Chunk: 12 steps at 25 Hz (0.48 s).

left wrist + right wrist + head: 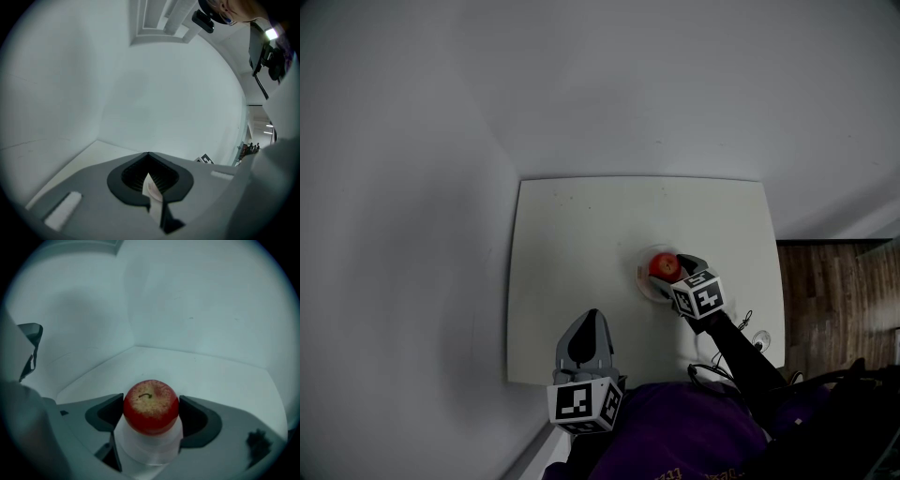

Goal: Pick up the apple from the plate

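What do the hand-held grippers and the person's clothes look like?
The left hand-held gripper and right hand-held gripper have grey bodies with black jaw pads. Each bears a black-and-white marker cube. The person wears a purple top and a dark right sleeve.

Dim, flat, bluish light; dark fisheye vignette; soft focus, bent edges.

red apple [151, 406], yellow-speckled top, white plate [149, 453], white table [581, 253], grey right tongs [151, 411], black-and-white marker cube [698, 296]

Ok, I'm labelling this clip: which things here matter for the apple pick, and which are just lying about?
In the job: apple, plate, right tool closed on the apple.
Not in it: left tool, shut and idle; bare table.
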Motion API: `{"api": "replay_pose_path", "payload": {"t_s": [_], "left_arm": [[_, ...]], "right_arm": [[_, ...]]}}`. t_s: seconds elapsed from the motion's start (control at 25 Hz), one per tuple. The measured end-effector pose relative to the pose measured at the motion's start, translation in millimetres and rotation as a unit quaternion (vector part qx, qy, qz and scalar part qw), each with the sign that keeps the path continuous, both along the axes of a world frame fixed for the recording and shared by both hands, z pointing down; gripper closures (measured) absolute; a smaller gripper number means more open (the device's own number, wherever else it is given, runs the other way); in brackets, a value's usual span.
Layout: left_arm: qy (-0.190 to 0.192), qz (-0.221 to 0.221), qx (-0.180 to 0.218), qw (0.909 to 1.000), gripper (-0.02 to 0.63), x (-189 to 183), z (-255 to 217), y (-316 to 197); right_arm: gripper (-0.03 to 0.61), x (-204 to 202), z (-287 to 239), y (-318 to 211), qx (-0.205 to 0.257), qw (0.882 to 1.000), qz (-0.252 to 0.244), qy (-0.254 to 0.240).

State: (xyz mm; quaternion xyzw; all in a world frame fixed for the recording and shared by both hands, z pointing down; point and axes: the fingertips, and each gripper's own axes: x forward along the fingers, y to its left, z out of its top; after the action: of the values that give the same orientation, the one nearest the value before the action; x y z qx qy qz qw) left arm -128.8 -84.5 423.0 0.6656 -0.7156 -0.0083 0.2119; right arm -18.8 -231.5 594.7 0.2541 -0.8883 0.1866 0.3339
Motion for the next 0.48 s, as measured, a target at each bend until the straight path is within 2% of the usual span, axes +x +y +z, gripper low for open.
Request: {"api": "replay_pose_path", "payload": {"t_s": [0.48], "left_arm": [[0.001,0.012,0.001,0.9999,0.609,1.1,3.5,-3.3]], "right_arm": [[0.21,3.3,-1.2,-3.1,0.011,1.0,0.004,0.004]]}}
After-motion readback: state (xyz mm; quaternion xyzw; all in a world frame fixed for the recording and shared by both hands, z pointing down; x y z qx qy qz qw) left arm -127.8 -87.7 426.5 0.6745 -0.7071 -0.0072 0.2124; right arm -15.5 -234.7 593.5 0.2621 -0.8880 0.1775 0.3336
